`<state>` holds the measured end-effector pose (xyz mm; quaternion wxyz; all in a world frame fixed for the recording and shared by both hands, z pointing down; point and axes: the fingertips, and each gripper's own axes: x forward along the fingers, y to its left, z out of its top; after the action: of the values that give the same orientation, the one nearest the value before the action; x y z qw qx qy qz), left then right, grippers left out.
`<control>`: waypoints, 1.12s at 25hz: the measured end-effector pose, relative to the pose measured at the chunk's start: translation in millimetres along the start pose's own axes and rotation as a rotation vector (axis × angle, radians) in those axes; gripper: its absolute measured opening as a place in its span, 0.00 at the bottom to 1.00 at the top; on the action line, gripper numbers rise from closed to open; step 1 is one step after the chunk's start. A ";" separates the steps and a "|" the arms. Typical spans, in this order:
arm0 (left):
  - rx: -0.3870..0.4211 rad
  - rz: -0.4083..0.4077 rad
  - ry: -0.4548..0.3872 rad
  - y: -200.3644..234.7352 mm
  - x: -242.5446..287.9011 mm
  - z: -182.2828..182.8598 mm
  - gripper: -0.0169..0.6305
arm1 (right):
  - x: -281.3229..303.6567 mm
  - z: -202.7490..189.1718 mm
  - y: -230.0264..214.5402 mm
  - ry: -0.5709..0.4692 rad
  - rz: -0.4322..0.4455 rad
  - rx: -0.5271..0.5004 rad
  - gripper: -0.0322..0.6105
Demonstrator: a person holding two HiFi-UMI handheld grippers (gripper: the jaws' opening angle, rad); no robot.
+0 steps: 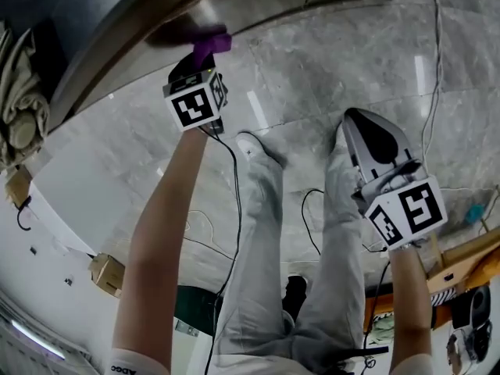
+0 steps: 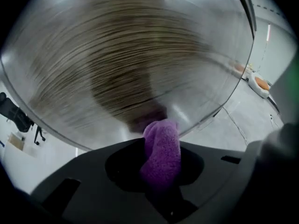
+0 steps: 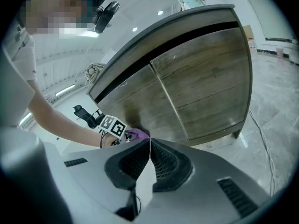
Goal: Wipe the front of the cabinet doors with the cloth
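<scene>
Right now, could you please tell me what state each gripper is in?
Left gripper: shut on the purple cloth, which is against the cabinet door.
Right gripper: shut, holding nothing.

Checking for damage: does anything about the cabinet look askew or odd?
Nothing stands out: the cabinet doors sit closed and even, the purple cloth is clamped in the left gripper at the wood, the right gripper shut and empty.

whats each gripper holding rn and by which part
The left gripper holds the purple cloth, pinched on a bunched fold, its tip poking toward the cabinet door. The right gripper is shut, empty.
</scene>
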<state>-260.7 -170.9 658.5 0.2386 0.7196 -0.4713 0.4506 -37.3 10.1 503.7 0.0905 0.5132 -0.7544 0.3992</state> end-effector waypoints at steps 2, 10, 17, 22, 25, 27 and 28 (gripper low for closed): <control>-0.015 0.020 0.014 30.9 -4.6 -13.3 0.17 | 13.2 -4.1 18.0 0.008 0.012 -0.007 0.09; -0.044 0.078 0.033 113.4 -26.1 -47.3 0.17 | 54.1 -12.9 84.0 0.013 0.062 -0.030 0.09; 0.085 0.041 0.023 89.7 -42.9 -57.6 0.17 | 51.8 -14.4 93.9 0.038 0.129 -0.054 0.09; 0.120 -0.015 0.008 6.1 -23.6 -46.2 0.17 | 14.7 -3.9 31.1 0.065 0.100 -0.103 0.09; 0.107 -0.071 0.001 -60.4 3.1 -27.5 0.17 | -11.4 -3.7 -14.2 0.080 0.058 -0.105 0.09; 0.092 -0.118 -0.001 -104.1 24.5 -10.9 0.17 | -25.5 -8.6 -37.5 0.092 0.036 -0.106 0.09; 0.083 -0.138 -0.001 -124.0 34.4 -1.9 0.17 | -31.7 -11.8 -46.8 0.096 0.031 -0.109 0.09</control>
<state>-145.6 -130.6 699.5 0.2388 0.7600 -0.4018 0.4517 13.6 33.3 518.1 0.1485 0.4760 -0.7775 0.3832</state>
